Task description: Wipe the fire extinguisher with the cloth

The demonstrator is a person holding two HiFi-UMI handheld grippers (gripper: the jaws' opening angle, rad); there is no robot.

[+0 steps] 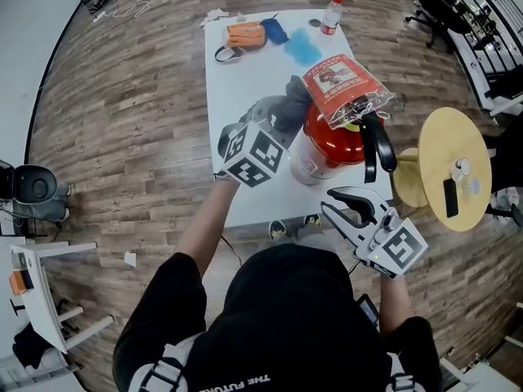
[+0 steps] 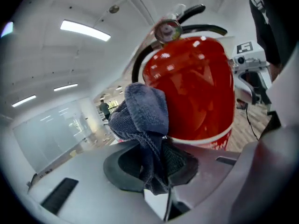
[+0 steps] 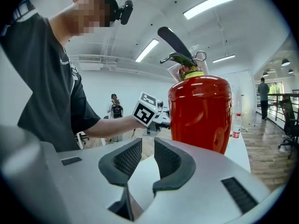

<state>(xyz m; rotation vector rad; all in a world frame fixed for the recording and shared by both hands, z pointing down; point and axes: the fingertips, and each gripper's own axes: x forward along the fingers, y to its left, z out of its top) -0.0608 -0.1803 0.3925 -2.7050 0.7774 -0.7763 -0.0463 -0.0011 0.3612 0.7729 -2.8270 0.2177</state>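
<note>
A red fire extinguisher [image 1: 333, 141] stands upright near the front of the white table [image 1: 237, 80], with a bagged tag [image 1: 343, 84] and a black hose at its top. My left gripper [image 1: 276, 127] is shut on a grey cloth [image 1: 284, 109] and holds it against the extinguisher's left side. In the left gripper view the cloth [image 2: 142, 111] hangs bunched between the jaws, touching the red body [image 2: 196, 87]. My right gripper [image 1: 327, 200] hovers off the table's front right, a little short of the extinguisher [image 3: 201, 111]. Its jaws [image 3: 148, 160] stand slightly apart with nothing between them.
At the table's far end lie an orange cloth [image 1: 245, 35], a blue cloth [image 1: 302, 47] and a water bottle [image 1: 330, 15]. A round wooden side table [image 1: 453, 170] stands close on the right. Office chairs [image 1: 441, 6] are at the back right, a stool [image 1: 33, 190] on the left.
</note>
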